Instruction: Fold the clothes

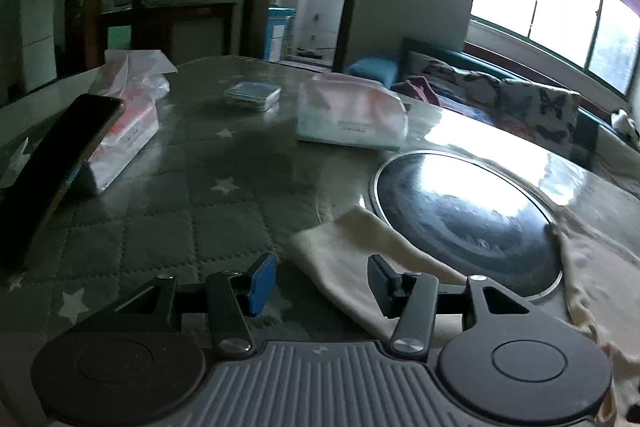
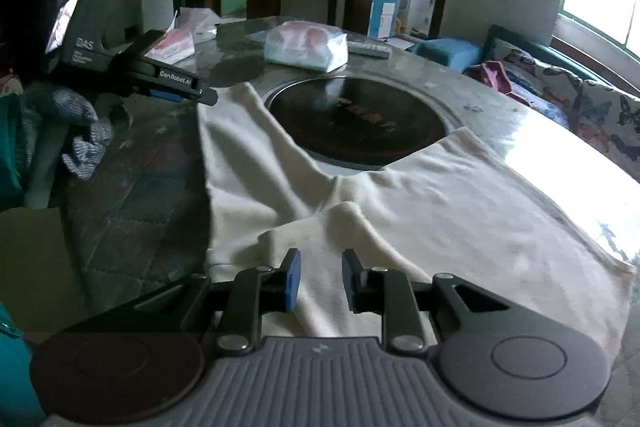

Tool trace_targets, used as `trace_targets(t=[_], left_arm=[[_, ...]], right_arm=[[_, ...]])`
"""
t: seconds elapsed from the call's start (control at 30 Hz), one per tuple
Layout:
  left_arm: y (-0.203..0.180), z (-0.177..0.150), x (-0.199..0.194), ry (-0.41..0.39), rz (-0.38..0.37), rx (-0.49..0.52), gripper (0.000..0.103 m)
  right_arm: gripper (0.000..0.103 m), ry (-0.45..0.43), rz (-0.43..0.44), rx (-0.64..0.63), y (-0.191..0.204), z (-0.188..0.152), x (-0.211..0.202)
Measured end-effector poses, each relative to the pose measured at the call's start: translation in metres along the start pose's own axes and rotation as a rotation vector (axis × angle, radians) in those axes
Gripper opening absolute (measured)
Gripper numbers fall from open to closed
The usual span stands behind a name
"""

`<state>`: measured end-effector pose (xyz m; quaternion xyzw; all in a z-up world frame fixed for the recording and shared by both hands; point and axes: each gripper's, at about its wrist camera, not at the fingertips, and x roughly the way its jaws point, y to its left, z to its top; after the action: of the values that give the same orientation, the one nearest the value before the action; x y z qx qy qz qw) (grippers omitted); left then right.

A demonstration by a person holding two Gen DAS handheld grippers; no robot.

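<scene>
A cream garment [image 2: 420, 203] lay spread over the near right part of the desk [image 2: 472, 99], its far edge draped partly over the rim of a round black inset plate [image 2: 356, 119] in the desk's middle. One strip of the cloth ran up the plate's left side, and a wider flap covered the near right, reaching out to the desk's right edge where the glossy top caught the window glare. A raised fold crossed the cloth just ahead of the right gripper [image 2: 320, 277].

The right gripper hovered low over the garment's near portion with its jaws apart and nothing between them. The left gripper [image 1: 322, 281] also stood open and empty; in its own view, a narrow end of the garment [image 1: 360, 259] lay between and just beyond its fingers, beside the plate's near left rim. From the right wrist view, the left gripper [image 2: 200, 95] appeared at the far left, held by a hand in a knitted glove [image 2: 76, 123], near the garment's far left corner.

Left of the cloth, the quilted star-patterned cover [image 1: 168, 211] lay bare, giving free room there. Farther off stood a dark phone [image 1: 60, 155] leaning on a tissue pack [image 1: 124, 139], a small flat box [image 1: 252, 94] and a soft plastic packet [image 1: 352, 115], all well apart from the garment.
</scene>
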<state>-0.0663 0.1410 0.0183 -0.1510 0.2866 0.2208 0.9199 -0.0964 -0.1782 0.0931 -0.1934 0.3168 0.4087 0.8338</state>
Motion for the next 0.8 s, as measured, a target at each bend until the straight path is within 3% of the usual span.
trace_targets(t=[0.07, 0.13, 0.27, 0.37, 0.6, 0.8], left_arm=[[0.002, 0.001, 0.007, 0.020, -0.001, -0.024, 0.050], [0.002, 0.002, 0.009, 0.012, 0.004, -0.032, 0.042], [0.002, 0.003, 0.012, 0.002, -0.001, -0.053, 0.015], [-0.001, 0.007, 0.008, -0.015, -0.035, -0.076, 0.007], [-0.056, 0.017, -0.046, -0.117, -0.283, 0.019, 0.006], [-0.116, 0.010, -0.088, -0.113, -0.529, 0.098, 0.005]], right_arm=[[0.022, -0.005, -0.008, 0.009, -0.003, -0.001, -0.005], [0.023, -0.011, -0.016, 0.019, -0.006, -0.003, -0.010], [0.023, -0.023, -0.030, 0.050, -0.010, -0.008, -0.020], [0.023, -0.033, -0.047, 0.078, -0.016, -0.013, -0.029], [0.023, -0.068, -0.114, 0.206, -0.043, -0.034, -0.056], [0.023, -0.097, -0.182, 0.316, -0.068, -0.056, -0.079]])
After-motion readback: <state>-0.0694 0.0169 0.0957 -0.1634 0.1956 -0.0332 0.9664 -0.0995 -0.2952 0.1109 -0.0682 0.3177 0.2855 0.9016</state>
